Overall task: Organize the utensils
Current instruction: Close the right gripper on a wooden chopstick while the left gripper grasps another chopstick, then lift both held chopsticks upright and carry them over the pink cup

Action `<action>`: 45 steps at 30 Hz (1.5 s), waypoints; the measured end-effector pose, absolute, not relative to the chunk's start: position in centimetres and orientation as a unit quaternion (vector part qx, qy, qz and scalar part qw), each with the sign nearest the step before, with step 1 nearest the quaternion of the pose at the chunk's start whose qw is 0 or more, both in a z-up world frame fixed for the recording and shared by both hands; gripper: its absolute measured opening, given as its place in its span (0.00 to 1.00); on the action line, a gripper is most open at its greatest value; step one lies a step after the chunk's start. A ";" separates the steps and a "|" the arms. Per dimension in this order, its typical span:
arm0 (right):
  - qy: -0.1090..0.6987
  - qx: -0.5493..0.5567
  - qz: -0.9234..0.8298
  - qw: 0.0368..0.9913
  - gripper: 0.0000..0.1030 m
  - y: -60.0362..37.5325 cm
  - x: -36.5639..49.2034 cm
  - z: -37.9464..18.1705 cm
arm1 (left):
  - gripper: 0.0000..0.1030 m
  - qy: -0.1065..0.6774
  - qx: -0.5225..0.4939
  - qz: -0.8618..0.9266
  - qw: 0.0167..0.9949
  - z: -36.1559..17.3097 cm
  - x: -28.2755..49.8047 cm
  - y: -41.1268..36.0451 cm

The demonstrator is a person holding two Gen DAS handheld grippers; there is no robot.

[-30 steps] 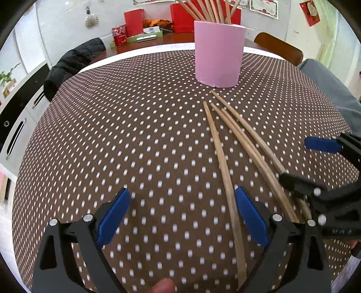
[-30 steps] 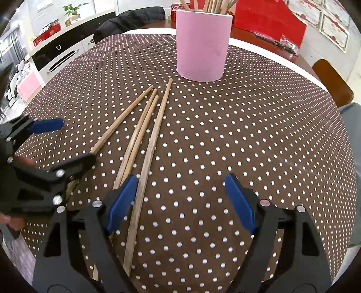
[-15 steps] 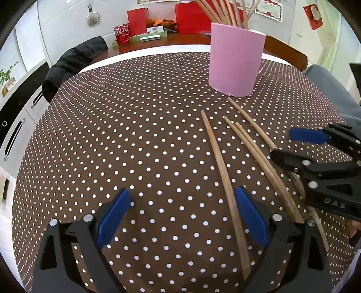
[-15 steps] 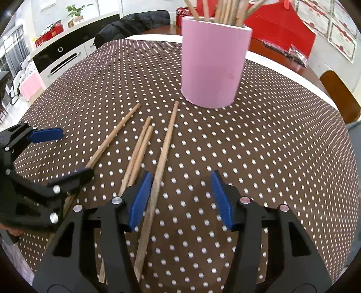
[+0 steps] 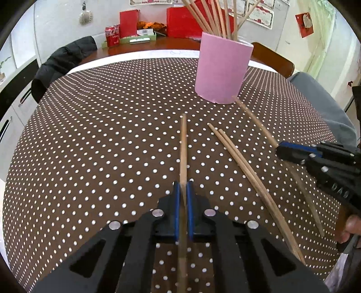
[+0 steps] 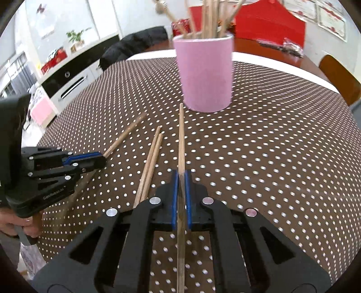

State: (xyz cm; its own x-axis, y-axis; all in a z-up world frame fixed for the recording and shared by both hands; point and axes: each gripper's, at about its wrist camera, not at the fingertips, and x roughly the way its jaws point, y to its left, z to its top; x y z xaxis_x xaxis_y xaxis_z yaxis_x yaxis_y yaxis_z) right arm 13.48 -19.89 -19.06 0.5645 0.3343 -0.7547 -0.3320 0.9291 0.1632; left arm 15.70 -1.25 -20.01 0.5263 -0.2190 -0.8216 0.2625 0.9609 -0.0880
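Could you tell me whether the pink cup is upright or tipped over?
Upright: the pink cup stands on its base on the dotted tablecloth, chopsticks sticking up from it.

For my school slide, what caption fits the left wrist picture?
Left claw shut on a chopstick near the pink cup.

White walls (image 5: 56, 20), dark jacket (image 5: 61, 65) over chair.

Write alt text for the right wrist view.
The right gripper is shut on a chopstick pointing at a pink cup of chopsticks on a dotted tablecloth. Left of it, two chopsticks lie loose, and the left gripper holds another.
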 end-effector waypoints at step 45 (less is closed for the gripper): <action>0.155 0.092 0.233 0.956 0.06 -24.8 18.5 2.0 | 0.06 0.039 -0.107 -0.220 0.969 2.6 21.3 -4.1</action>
State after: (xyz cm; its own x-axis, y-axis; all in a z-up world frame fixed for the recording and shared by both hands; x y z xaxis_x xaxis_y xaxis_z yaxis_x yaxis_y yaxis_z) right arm 18.50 -24.81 1.99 0.8435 0.4735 -0.2536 -0.4162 0.8746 0.2487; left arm 21.28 -4.13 2.59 0.8998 -0.4354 -0.0276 0.4189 0.8800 -0.2240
